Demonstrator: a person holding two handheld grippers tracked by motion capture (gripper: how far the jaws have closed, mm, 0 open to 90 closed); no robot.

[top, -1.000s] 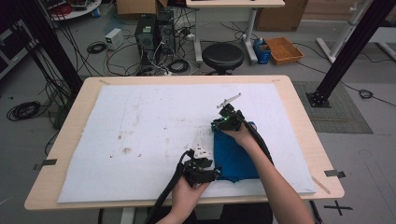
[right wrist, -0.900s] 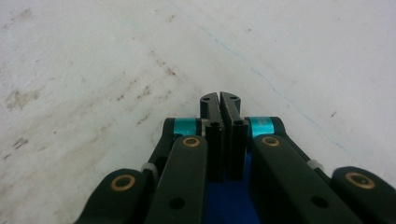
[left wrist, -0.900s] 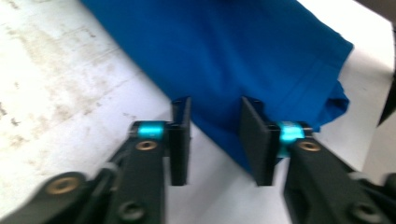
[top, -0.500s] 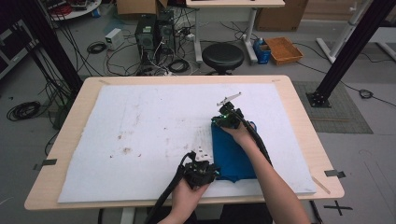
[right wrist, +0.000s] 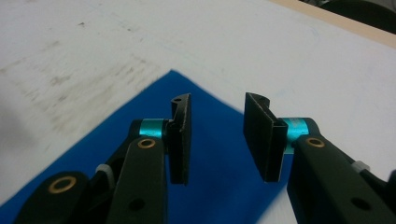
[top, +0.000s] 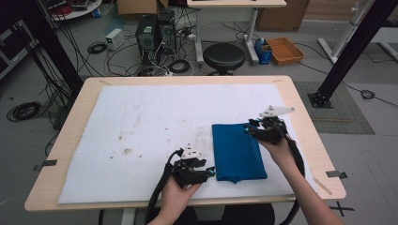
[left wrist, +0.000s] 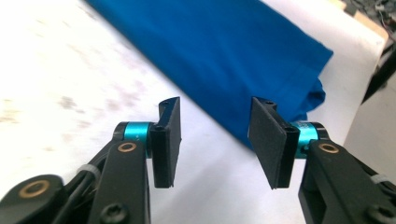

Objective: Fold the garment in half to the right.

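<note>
Even, diffuse overhead light; white table cover (top: 141,122) bright, without hard glare. Shadows soft and short. High view slightly soft overall, floor dimmer toward the corners. Gripper views: jaws sharp, blue cloth (left wrist: 224,51) smeared and blurred (likewise the far cover).

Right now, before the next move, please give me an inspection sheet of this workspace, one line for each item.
Surface: wooden table under a white sheet with brown stains.
Job's things: blue cloth, folded, lying flat.
Clutter: nothing seen on the table.
Grippers: left gripper open at the cloth's near left corner; right gripper open at its far right corner, nothing between the jaws.
Cables: a black cable trails off the near edge.
Surroundings: black stool, orange bin, computer tower, floor cables.
</note>
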